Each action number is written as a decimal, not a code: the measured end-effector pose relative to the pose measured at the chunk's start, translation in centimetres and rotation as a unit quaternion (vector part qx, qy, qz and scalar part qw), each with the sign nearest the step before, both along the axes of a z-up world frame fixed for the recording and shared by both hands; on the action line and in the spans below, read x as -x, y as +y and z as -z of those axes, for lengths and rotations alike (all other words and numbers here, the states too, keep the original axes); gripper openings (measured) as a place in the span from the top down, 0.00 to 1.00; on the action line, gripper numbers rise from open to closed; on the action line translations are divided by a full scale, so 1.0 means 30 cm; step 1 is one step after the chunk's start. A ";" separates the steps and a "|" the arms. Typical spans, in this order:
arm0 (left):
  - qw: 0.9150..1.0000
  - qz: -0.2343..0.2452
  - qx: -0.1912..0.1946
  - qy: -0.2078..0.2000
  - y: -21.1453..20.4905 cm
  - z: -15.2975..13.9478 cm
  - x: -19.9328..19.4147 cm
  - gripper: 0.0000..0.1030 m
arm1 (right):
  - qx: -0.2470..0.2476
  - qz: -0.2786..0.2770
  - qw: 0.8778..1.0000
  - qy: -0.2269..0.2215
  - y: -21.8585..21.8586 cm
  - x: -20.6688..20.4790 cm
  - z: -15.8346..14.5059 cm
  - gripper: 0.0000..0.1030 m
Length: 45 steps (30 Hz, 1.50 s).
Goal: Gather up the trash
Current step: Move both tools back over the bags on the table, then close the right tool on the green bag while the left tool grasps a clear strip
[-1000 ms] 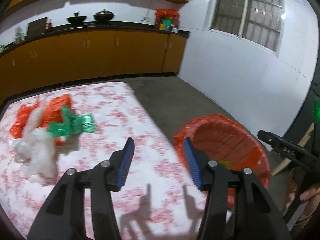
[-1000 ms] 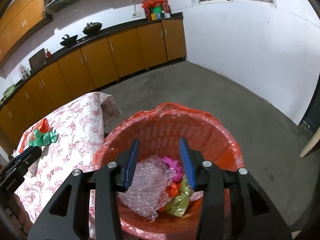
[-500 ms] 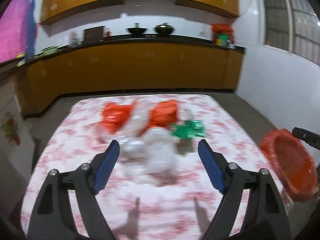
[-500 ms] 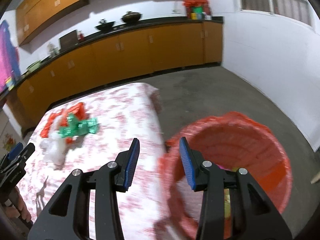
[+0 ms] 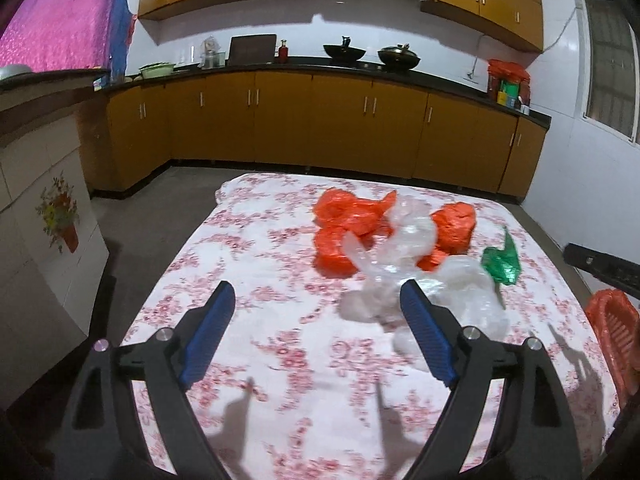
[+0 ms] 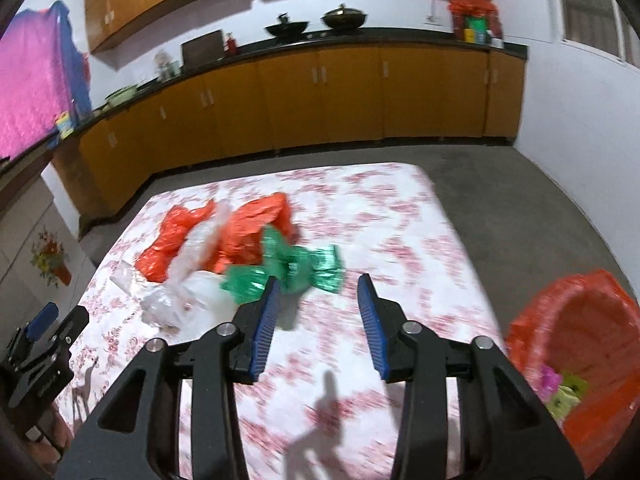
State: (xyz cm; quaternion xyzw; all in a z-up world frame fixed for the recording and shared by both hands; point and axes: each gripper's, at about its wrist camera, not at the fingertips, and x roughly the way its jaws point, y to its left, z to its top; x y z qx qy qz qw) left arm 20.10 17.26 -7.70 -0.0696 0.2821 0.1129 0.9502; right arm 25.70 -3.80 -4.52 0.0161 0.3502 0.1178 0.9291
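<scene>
The red-lined bin (image 6: pixel 576 344) runs off the right edge in both views so its far side can't be seen, and the green wrapper (image 6: pixel 288 270) is motion-smeared, part of it behind a blue pad.

Orange-brown base cabinets (image 5: pixel 340 128) run along the far wall under a dark counter (image 5: pixel 320 67). Two black woks (image 5: pixel 344 53) sit on it, plus a red bottle (image 5: pixel 283 51) and green bowl (image 5: pixel 157 70). Pink cloth (image 5: pixel 60 16) hangs left. Grey concrete floor (image 6: pixel 520 192); barred window (image 5: pixel 612 68) right.
</scene>
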 end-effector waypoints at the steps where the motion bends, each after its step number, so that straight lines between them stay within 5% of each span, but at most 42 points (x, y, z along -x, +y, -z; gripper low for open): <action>1: 1.000 -0.001 0.001 0.001 0.007 0.004 -0.004 0.19 | 0.000 -0.002 1.000 0.003 0.020 -0.015 0.008 0.65; 15: 1.000 -0.004 0.023 0.004 0.078 0.031 -0.015 0.19 | 0.019 0.002 0.999 0.031 0.123 -0.143 0.094 0.74; 21: 0.999 0.013 0.034 0.005 0.054 0.028 -0.042 0.19 | 0.025 -0.001 0.999 0.039 0.126 -0.160 0.118 0.94; 27: 0.998 0.040 0.046 0.012 0.013 0.030 -0.101 0.20 | 0.022 0.000 0.999 0.035 0.084 -0.132 0.119 0.98; 36: 0.994 0.056 0.082 0.051 -0.007 0.071 -0.247 0.46 | 0.020 0.008 0.999 0.036 0.017 -0.096 0.117 0.98; 43: 0.986 0.068 0.134 0.079 0.013 0.118 -0.304 0.91 | 0.018 0.011 0.999 0.036 -0.009 -0.084 0.117 0.98; 45: 0.985 0.071 0.139 0.071 0.012 0.113 -0.296 0.96 | 0.017 0.013 0.999 0.036 -0.017 -0.079 0.116 0.98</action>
